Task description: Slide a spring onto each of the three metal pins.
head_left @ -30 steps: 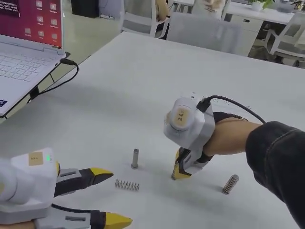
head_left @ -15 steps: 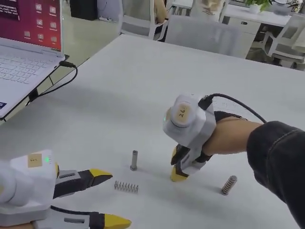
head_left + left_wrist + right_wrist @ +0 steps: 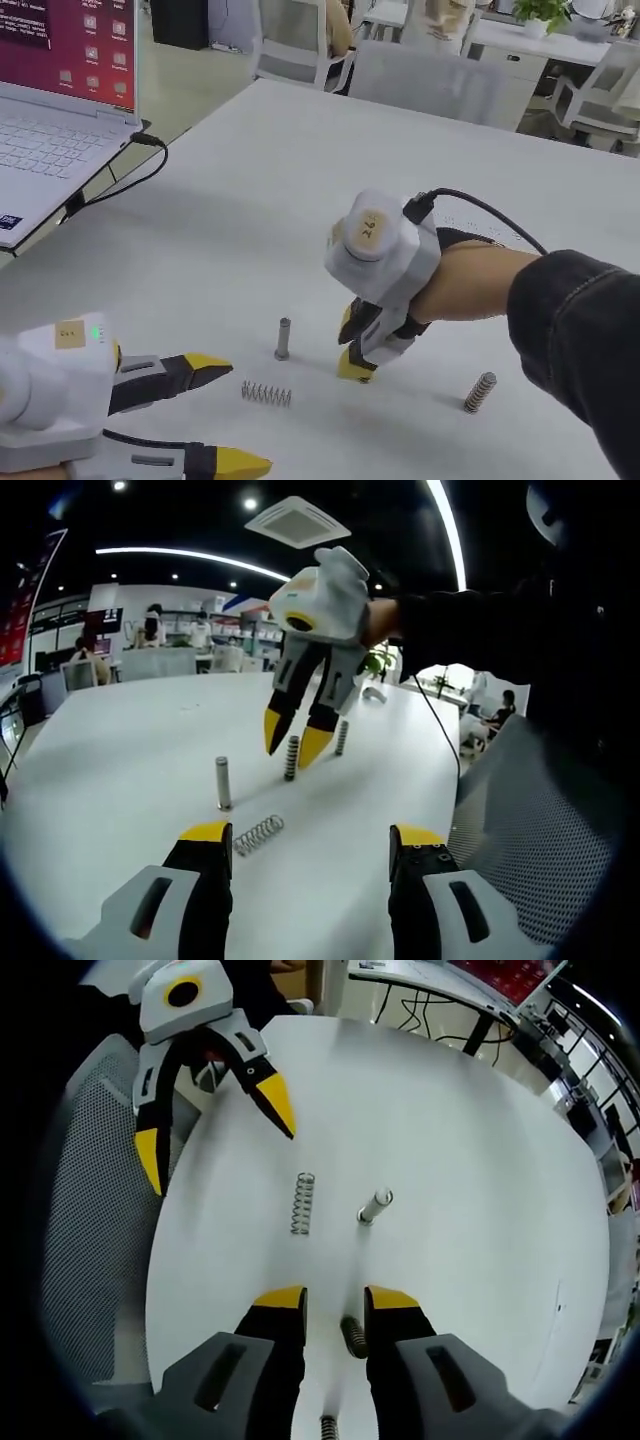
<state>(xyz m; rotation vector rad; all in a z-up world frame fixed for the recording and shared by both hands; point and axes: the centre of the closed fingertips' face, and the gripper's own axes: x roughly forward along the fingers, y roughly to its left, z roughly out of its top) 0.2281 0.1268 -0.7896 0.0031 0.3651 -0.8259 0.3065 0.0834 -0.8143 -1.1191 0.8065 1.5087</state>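
- My left gripper [image 3: 222,413], white-bodied with black jaws and yellow tips, is nearest to me, low over the white tabletop [image 3: 300,180]. Its jaws stand wide apart and carry nothing.
- Just past its tips lies the loose spring [image 3: 266,393], a thin coil of bare steel wire, on its side and touching nothing else.
  - I expect it to be nearly weightless, soft along its length, and quick to roll or squirt out of a hard pinch.
  - I would take it lightly across the coils near one end. That leaves the other end free to go over a pin.
- Near it, a little farther off, stands the bare pin [image 3: 283,338], a short grey metal cylinder, upright with no spring on it.
  - It looks stiff and smooth, and it seems to stand loose on its own base, so a sideways knock would probably tip it.
  - A steadying hold should go low on the shaft, clear of the top.
- Beside the bare pin, my right gripper [image 3: 354,364] points its yellow tips down at the tabletop.
  - In the right gripper view its jaws are narrowly parted on either side of the sprung pin [image 3: 352,1337], a grey pin already wearing its coil.
  - I see a gap there, so I read those jaws as released, not clamped.
- Well apart to the right stands the second sprung pin [image 3: 480,391], also coiled.
- Farthest away, at the table's left edge, sits an open white laptop [image 3: 50,150] with a black cable [image 3: 140,165].
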